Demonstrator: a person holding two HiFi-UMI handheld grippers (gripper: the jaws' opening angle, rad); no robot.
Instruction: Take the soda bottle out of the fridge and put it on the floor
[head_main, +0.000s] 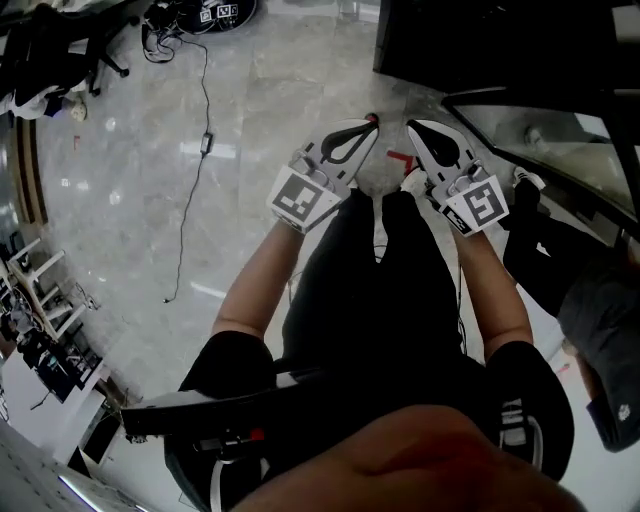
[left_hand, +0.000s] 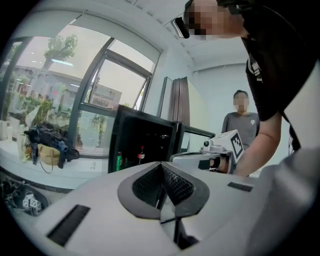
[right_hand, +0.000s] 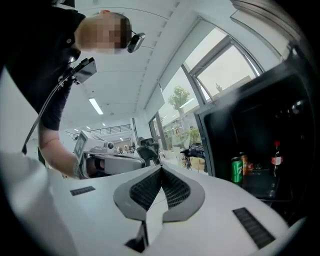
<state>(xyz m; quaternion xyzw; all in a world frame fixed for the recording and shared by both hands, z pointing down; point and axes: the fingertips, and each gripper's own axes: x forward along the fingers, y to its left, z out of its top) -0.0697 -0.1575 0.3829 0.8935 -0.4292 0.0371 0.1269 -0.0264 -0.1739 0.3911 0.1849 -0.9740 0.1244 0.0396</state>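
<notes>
The soda bottle (right_hand: 275, 160), dark with a red label, stands inside the open black fridge (right_hand: 260, 125), beside a green can (right_hand: 236, 170) and an orange can (right_hand: 244, 164). The left gripper view shows the same bottle (left_hand: 141, 154) and green can (left_hand: 119, 162) in the fridge (left_hand: 145, 135), some way off. My left gripper (left_hand: 161, 165) and right gripper (right_hand: 161, 168) are both shut with nothing between their jaws. In the head view I hold the left gripper (head_main: 372, 122) and the right gripper (head_main: 410, 125) side by side over the floor, tips nearly touching, short of the fridge (head_main: 470, 40).
The fridge's glass door (head_main: 540, 150) stands open at the right. A second person (head_main: 600, 330) is close on my right. A black cable (head_main: 190, 180) trails across the marble floor. Office chairs (head_main: 90, 50) and racks (head_main: 40, 300) line the left.
</notes>
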